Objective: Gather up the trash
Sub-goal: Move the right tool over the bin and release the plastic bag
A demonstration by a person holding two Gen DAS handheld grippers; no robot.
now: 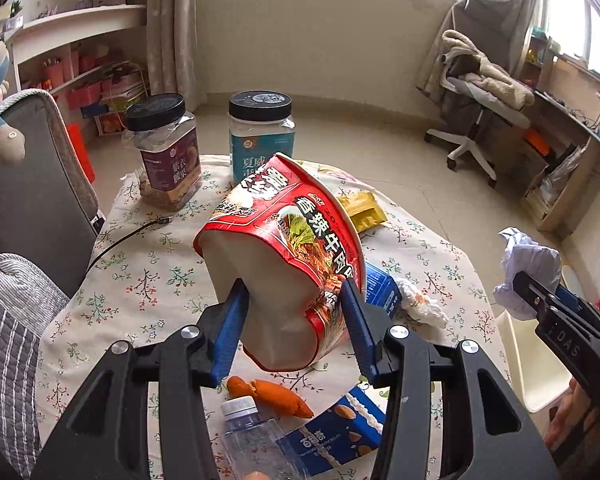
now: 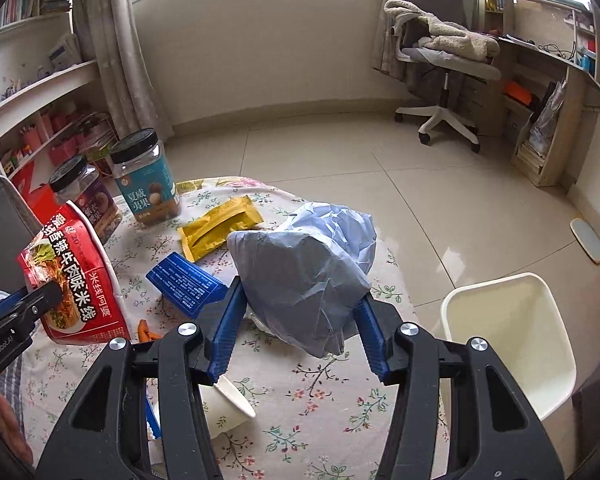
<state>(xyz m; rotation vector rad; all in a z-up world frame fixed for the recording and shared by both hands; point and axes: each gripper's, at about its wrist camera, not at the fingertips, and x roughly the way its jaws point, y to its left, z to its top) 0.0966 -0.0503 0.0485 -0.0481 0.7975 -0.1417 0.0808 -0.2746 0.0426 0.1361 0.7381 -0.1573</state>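
Noodle tub (image 1: 284, 264) in left jaws, plastic bag (image 2: 308, 276) in right; bin (image 2: 512, 340) right-view only.

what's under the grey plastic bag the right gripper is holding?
Under the crumpled grey plastic bag: floral tablecloth and a sliver of crumpled white tissue. The rest is covered.

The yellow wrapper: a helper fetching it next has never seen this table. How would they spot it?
On the floral tablecloth, look just right of the teal-labelled jar. The yellow wrapper lies flat there, the only yellow thing, beyond the blue carton.
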